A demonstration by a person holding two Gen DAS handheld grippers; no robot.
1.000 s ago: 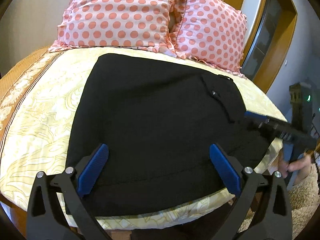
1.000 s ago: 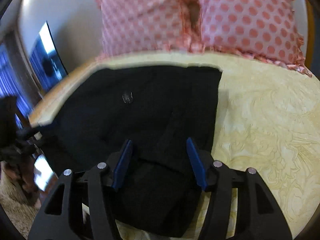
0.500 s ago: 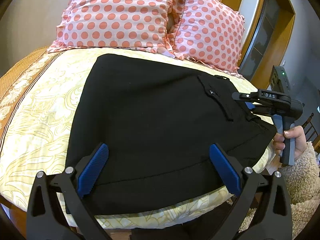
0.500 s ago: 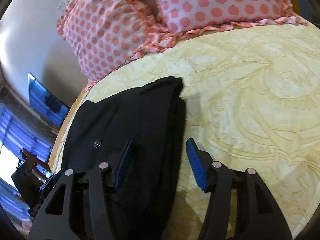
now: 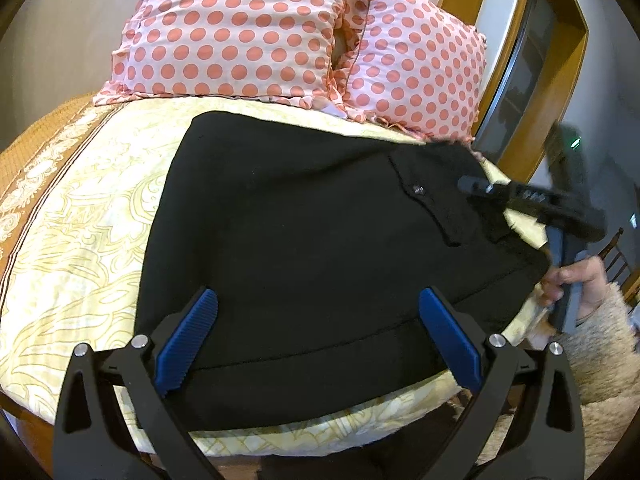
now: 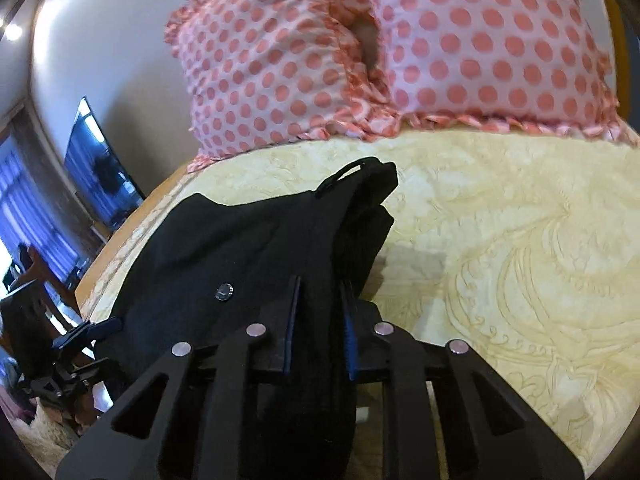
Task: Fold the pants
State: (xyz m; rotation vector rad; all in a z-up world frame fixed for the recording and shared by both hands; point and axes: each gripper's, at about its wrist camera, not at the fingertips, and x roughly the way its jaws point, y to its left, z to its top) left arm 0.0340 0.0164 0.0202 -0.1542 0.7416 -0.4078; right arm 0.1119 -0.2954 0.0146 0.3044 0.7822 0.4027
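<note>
The black pants lie folded on the yellow patterned bed, with a pocket flap and button at the right. My left gripper is open, its blue pads wide apart above the near hem. My right gripper is shut on the waistband edge of the pants, with black cloth pinched between its blue pads. The right gripper also shows in the left wrist view, held by a hand at the pants' right edge.
Two pink polka-dot pillows stand at the head of the bed. A wooden-framed door or mirror is at the right. The bed's near edge runs below the pants. A dark screen hangs on the wall.
My right gripper has closed from open onto the waistband edge of the pants and lifted that edge a little. My left gripper has stayed open over the near hem.
</note>
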